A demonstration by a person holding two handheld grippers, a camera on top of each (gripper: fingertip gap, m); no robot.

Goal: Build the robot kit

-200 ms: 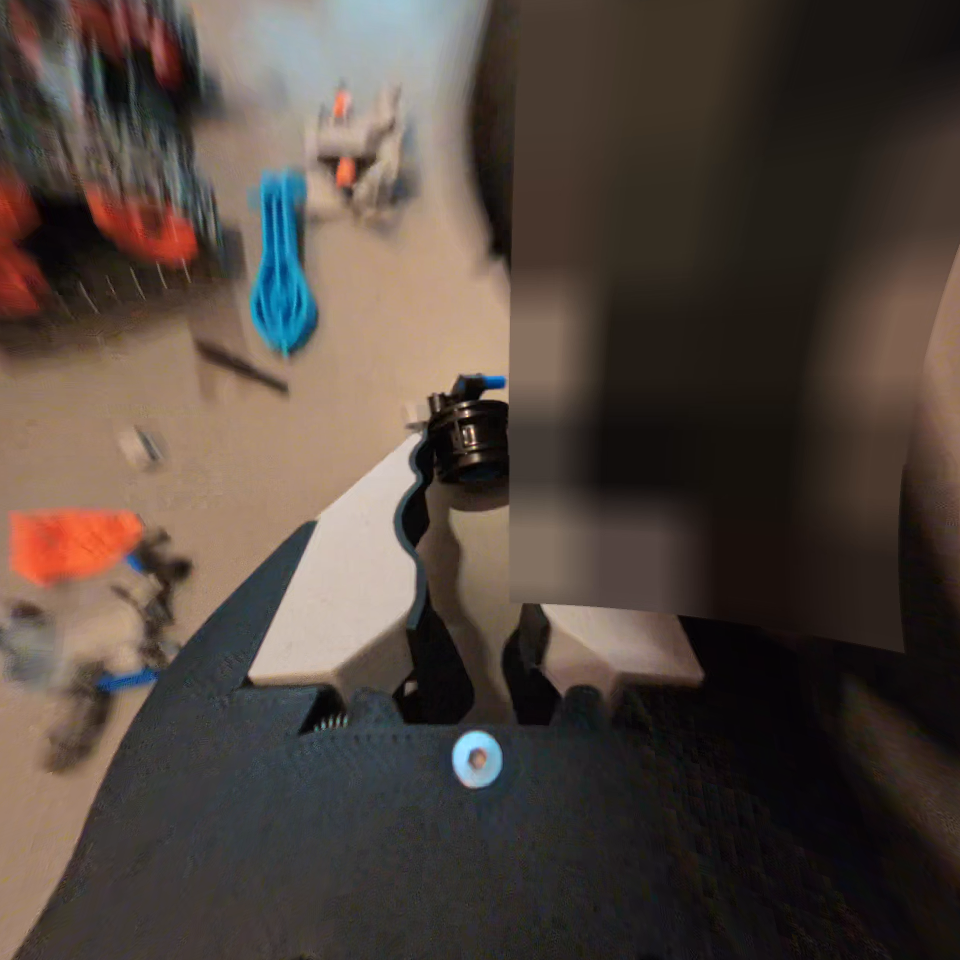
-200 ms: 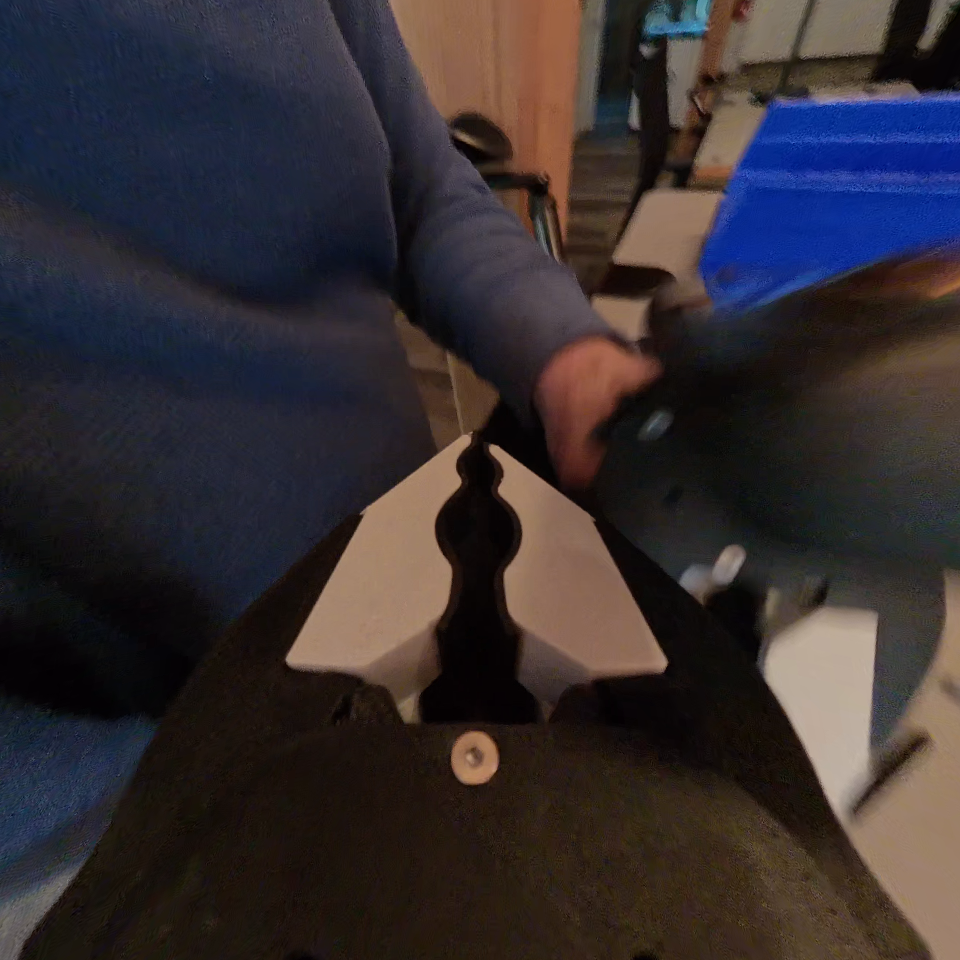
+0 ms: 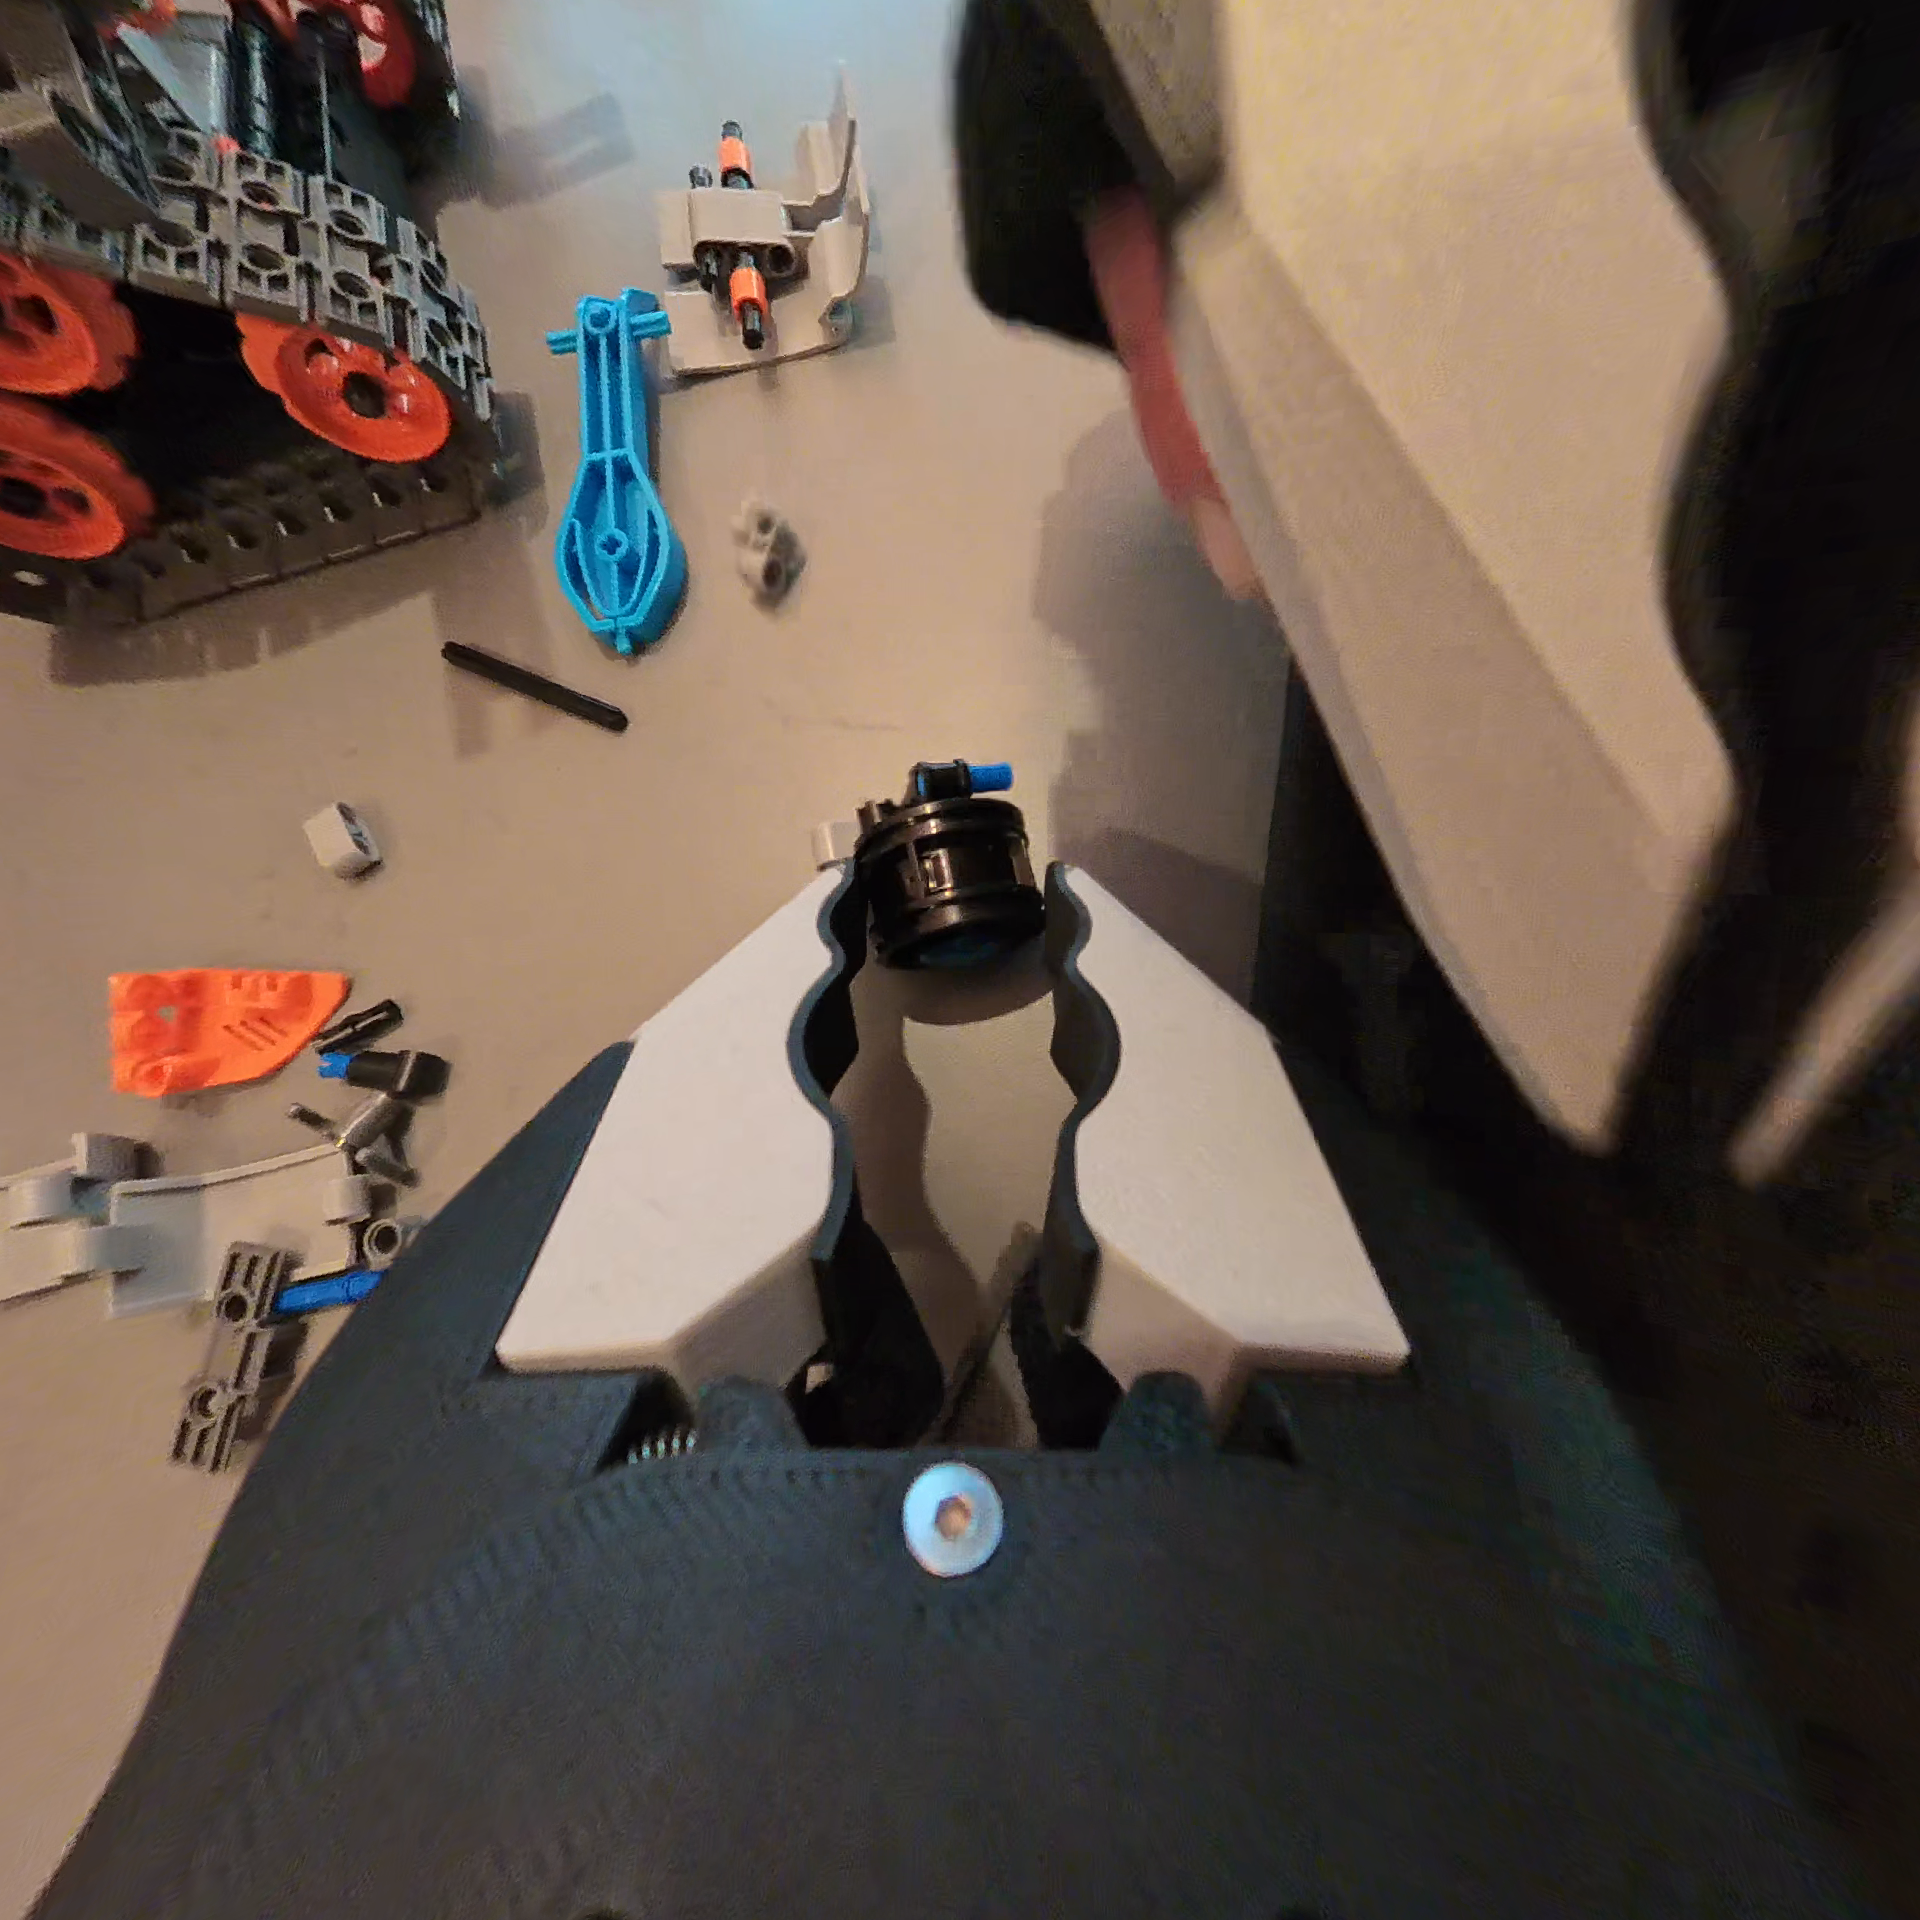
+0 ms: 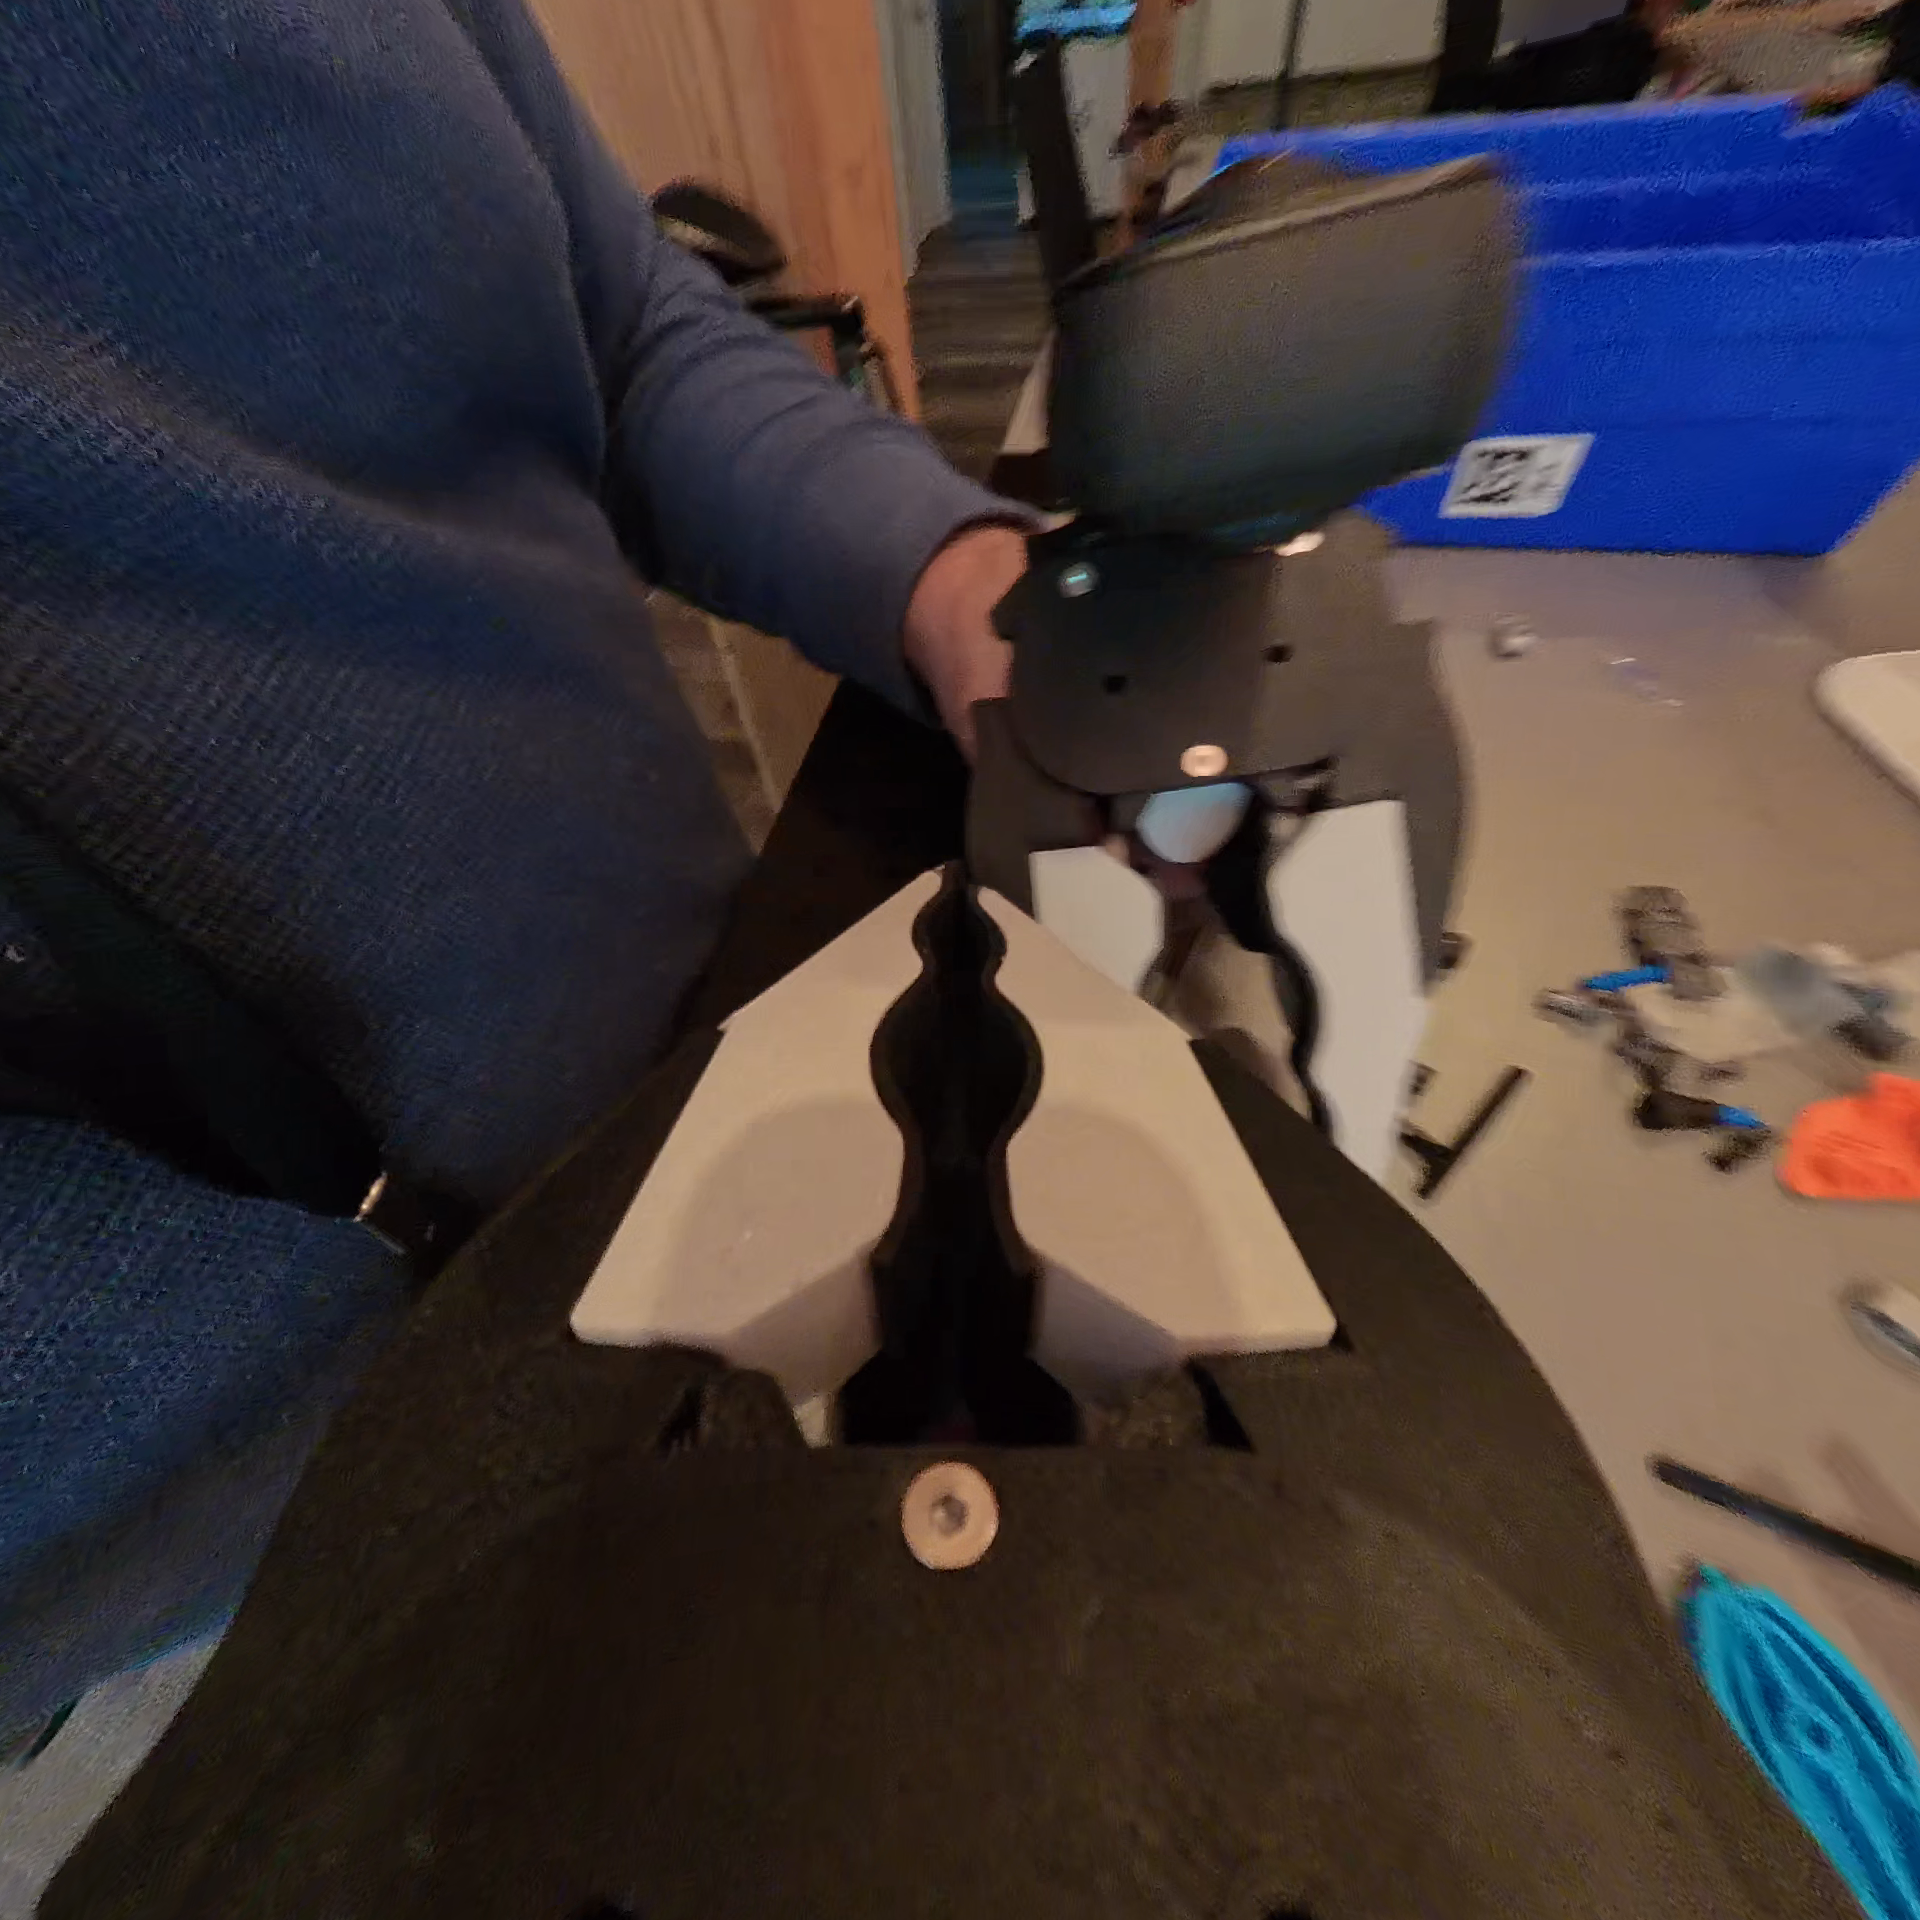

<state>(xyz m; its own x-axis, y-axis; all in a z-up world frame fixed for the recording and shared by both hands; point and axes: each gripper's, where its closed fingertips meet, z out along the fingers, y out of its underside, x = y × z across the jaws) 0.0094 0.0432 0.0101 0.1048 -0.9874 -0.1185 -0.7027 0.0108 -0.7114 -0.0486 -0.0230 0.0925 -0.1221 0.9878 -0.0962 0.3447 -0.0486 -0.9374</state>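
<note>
My left gripper (image 3: pixel 951 909) is shut on a small black round part (image 3: pixel 948 873) with a blue pin on top, held at the fingertips above the grey table (image 3: pixel 883 644). My right gripper (image 4: pixel 956 894) is shut and empty, its jaws pressed together, raised in front of a person in a blue sweater (image 4: pixel 364 623). In the right wrist view the left gripper (image 4: pixel 1247 997) hangs just beyond my fingertips, pointing down, with a hand (image 4: pixel 956 644) on its handle. In the left wrist view the right gripper's white finger (image 3: pixel 1455 520) looms blurred, close on the right.
On the table lie a tracked model with orange wheels (image 3: pixel 208 364), a blue tool (image 3: pixel 618 488), a grey assembly with orange pins (image 3: pixel 764 270), a black axle (image 3: pixel 535 686), an orange panel (image 3: pixel 218 1029) and grey beams (image 3: pixel 156 1236). A blue bin (image 4: pixel 1714 312) stands behind.
Both views have sharpened. In the right wrist view the left gripper has shifted toward the middle and the table has come into sight. The left gripper still holds the black part.
</note>
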